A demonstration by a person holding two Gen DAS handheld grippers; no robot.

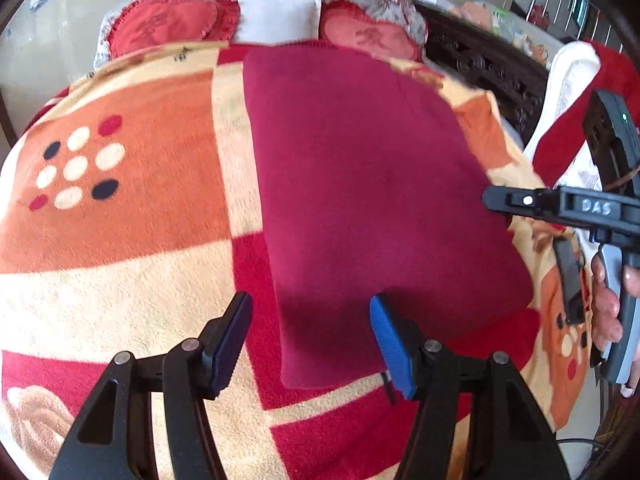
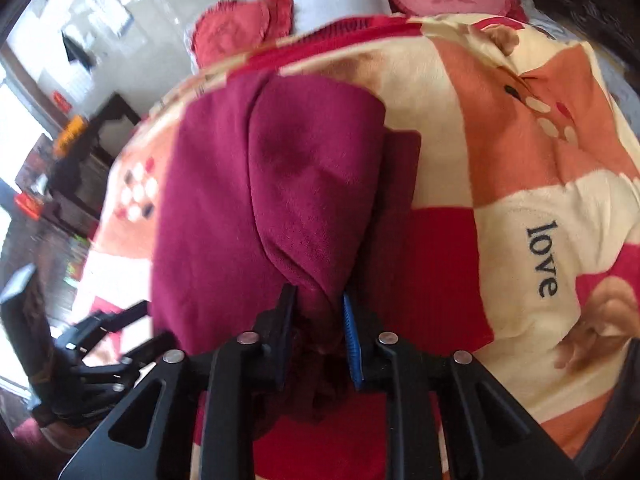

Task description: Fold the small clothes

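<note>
A dark red knit garment (image 1: 368,184) lies folded flat on a patterned blanket (image 1: 132,216). My left gripper (image 1: 310,344) is open, its blue-padded fingers hovering over the garment's near left corner. My right gripper (image 2: 318,312) is shut on a bunched edge of the garment (image 2: 256,184) and lifts a fold of it above the flat part. In the left wrist view the right gripper's body shows at the right edge (image 1: 560,208). In the right wrist view the left gripper shows at lower left (image 2: 104,332).
Red embroidered cushions (image 1: 168,24) and a white pillow (image 1: 280,16) lie at the head of the bed. Dark carved wooden furniture (image 1: 484,64) stands to the right. A red and white garment (image 1: 572,92) hangs at the far right.
</note>
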